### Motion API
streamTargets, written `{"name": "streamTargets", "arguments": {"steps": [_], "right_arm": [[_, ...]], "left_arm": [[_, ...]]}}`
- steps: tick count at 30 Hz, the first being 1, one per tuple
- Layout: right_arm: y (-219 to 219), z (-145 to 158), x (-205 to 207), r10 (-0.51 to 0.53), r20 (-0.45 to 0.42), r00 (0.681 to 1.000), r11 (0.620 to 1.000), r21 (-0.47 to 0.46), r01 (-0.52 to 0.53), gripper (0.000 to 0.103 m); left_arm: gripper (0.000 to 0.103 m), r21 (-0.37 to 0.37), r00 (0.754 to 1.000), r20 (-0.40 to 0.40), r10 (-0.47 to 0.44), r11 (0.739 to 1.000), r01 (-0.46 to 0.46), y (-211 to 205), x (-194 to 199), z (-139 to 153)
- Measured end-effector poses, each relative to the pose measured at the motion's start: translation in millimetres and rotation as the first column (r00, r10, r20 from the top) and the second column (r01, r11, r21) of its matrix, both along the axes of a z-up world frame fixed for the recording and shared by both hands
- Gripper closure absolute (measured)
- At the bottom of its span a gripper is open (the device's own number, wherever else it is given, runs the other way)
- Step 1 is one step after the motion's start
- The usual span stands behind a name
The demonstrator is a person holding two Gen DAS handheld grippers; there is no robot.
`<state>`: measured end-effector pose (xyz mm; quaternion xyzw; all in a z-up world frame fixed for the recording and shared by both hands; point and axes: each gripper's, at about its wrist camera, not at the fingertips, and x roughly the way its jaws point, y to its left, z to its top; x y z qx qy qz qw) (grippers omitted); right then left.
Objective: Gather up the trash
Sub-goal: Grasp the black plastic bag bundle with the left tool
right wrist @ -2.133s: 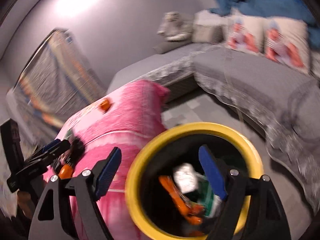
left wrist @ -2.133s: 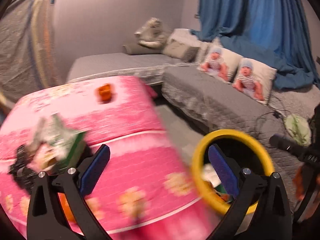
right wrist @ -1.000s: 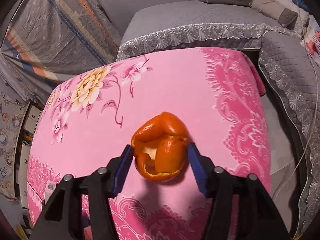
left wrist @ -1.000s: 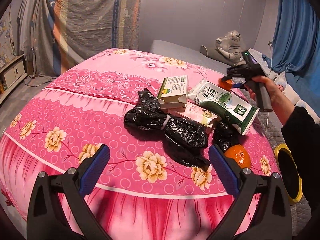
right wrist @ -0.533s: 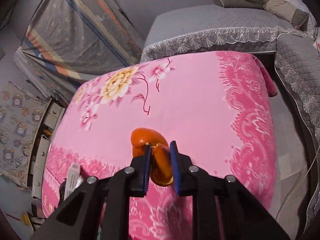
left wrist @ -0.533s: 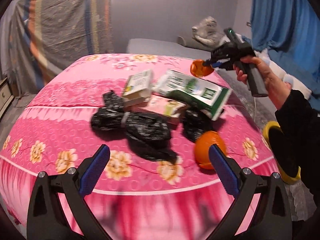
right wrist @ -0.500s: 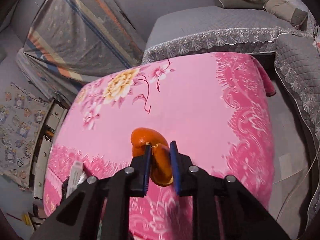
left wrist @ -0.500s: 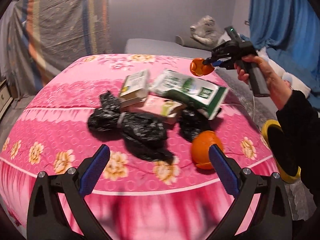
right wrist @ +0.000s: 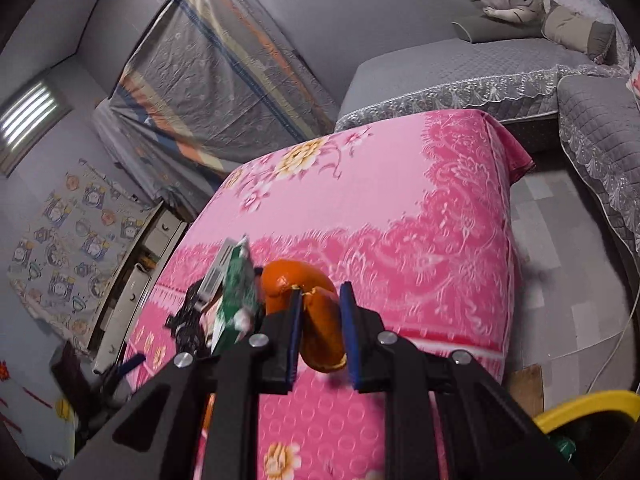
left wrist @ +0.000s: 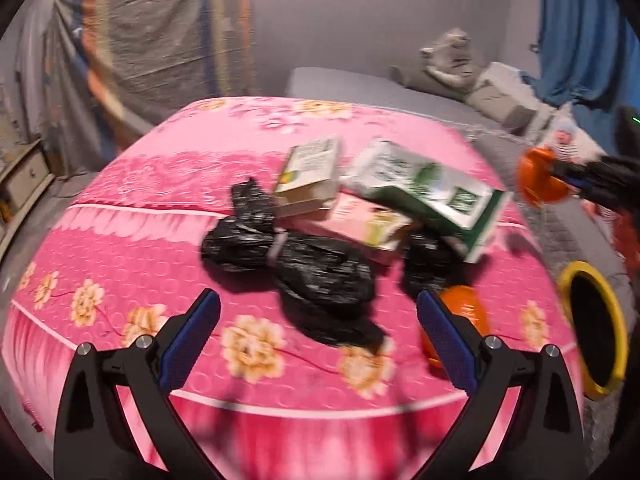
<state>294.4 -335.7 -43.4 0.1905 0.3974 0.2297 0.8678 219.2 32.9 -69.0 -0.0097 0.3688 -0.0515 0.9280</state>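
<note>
Right gripper (right wrist: 320,336) fingers clamped narrow on orange peel (right wrist: 316,320), held above the pink tabletop (right wrist: 400,220), left of the yellow bin (right wrist: 588,408). Peel looks light, soft, tearable: pinching the thick fold seems safest. Left gripper (left wrist: 316,340) fingers wide, empty.

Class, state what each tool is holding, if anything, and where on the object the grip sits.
Right tool: pinches the orange peel across its curled middle. Left tool: open, holding nothing.

Dim, bluish indoor light is filling both fisheye views; edges are bending and darkening, the heap of black crumpled plastic bags (left wrist: 304,256) is smearing, perhaps from motion.
</note>
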Motion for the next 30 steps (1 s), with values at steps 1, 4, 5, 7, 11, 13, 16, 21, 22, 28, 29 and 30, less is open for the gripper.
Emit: {"name": "streamTargets", "arguments": {"steps": [1, 4, 5, 7, 11, 13, 16, 21, 22, 28, 29, 30], "right_arm": [[3, -1, -5, 0.010, 0.001, 1.000, 1.000, 0.008, -0.010, 0.085], [15, 1, -20, 0.034, 0.021, 0.999, 0.999, 0.014, -0.034, 0.085], [17, 2, -23, 0.043, 0.023, 0.999, 0.999, 0.016, -0.044, 0.085], [21, 5, -29, 0.061, 0.027, 0.998, 0.998, 0.032, -0.061, 0.085], [27, 12, -39, 0.068, 0.050, 0.996, 0.998, 0.011, -0.068, 0.085], [28, 14, -45, 0.071, 0.051, 0.996, 0.997, 0.012, -0.072, 0.085], [28, 16, -52, 0.077, 0.052, 0.996, 0.997, 0.014, -0.078, 0.085], [35, 23, -62, 0.088, 0.071, 0.994, 0.996, 0.013, -0.089, 0.085], [38, 25, -64, 0.093, 0.075, 0.993, 0.995, 0.016, -0.095, 0.085], [56, 33, -79, 0.142, 0.087, 0.986, 0.989, 0.036, -0.145, 0.085], [61, 35, -82, 0.151, 0.090, 0.984, 0.987, 0.041, -0.156, 0.085], [65, 36, -85, 0.165, 0.090, 0.982, 0.984, 0.048, -0.170, 0.085]], "left_arm": [[0.009, 0.004, 1.000, -0.007, 0.003, 1.000, -0.003, 1, 4, -1], [0.009, 0.030, 1.000, -0.016, 0.005, 1.000, -0.005, -2, 16, -9], [0.009, 0.040, 1.000, -0.025, 0.008, 0.999, -0.007, -3, 23, -12], [0.009, 0.040, 0.999, -0.049, 0.016, 0.999, -0.014, -1, 35, -19], [0.013, 0.039, 0.995, -0.092, 0.044, 0.998, -0.041, 0, 54, -33], [0.051, 0.025, 0.989, -0.130, 0.065, 0.998, -0.062, 4, 60, -40], [0.079, 0.017, 0.986, -0.146, 0.077, 0.997, -0.075, 10, 59, -42], [0.088, -0.018, 0.989, -0.119, 0.092, 0.995, -0.094, 27, 46, -30], [0.088, -0.023, 0.990, -0.104, 0.099, 0.994, -0.102, 32, 40, -25], [0.089, -0.019, 0.993, 0.024, 0.112, 0.994, -0.111, 50, -6, 8], [0.089, -0.013, 0.993, 0.043, 0.112, 0.994, -0.112, 51, -14, 13], [0.089, -0.011, 0.992, 0.055, 0.113, 0.994, -0.112, 53, -20, 18]]}}
